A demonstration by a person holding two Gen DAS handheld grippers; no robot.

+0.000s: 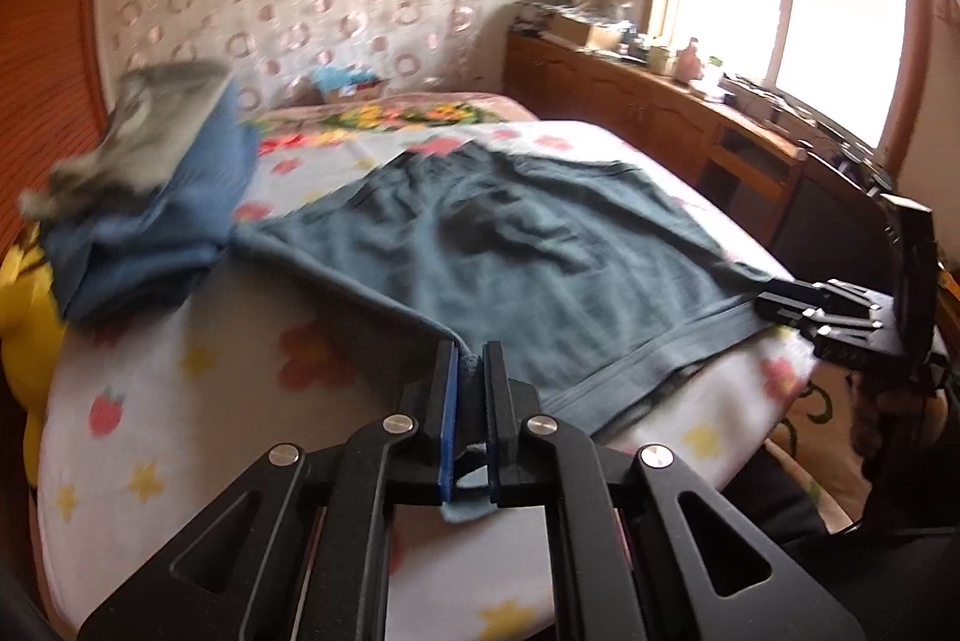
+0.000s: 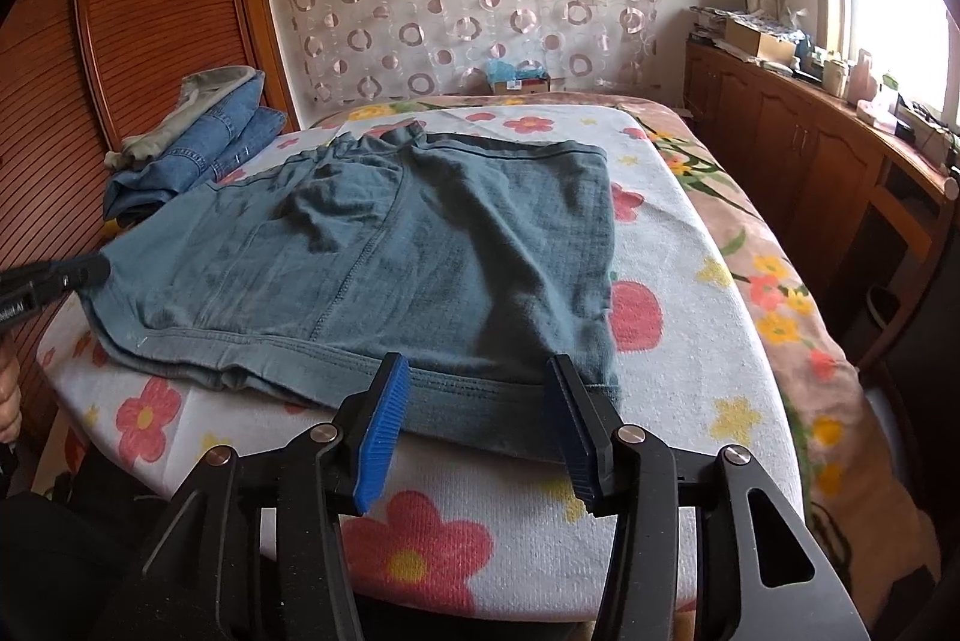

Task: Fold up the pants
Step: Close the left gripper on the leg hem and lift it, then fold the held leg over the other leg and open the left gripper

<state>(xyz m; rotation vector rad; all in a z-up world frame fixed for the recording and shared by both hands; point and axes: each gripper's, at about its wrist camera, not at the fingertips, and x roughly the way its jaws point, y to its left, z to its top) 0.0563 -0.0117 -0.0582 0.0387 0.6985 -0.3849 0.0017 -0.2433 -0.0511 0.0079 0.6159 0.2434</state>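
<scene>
Grey-blue pants (image 1: pixel 510 245) (image 2: pixel 390 251) lie spread flat on a flowered blanket (image 2: pixel 678 281) on the bed, hem toward me. My left gripper (image 1: pixel 471 359) is shut on the near left corner of the hem, with cloth pinched between its blue pads. In the right wrist view the left gripper (image 2: pixel 96 272) shows at the pants' left edge. My right gripper (image 2: pixel 477 389) stands open at the near hem, its fingers wide apart over the hem band and not pressing it. From the left wrist view the right gripper (image 1: pixel 780 314) sits at the pants' right corner.
A stack of folded jeans (image 1: pixel 150 221) (image 2: pixel 204 143) lies at the bed's left side by a wooden slatted panel (image 2: pixel 150 11). A low wooden cabinet (image 2: pixel 810 149) with clutter runs under the window on the right. A small box (image 2: pixel 519 80) sits at the far end.
</scene>
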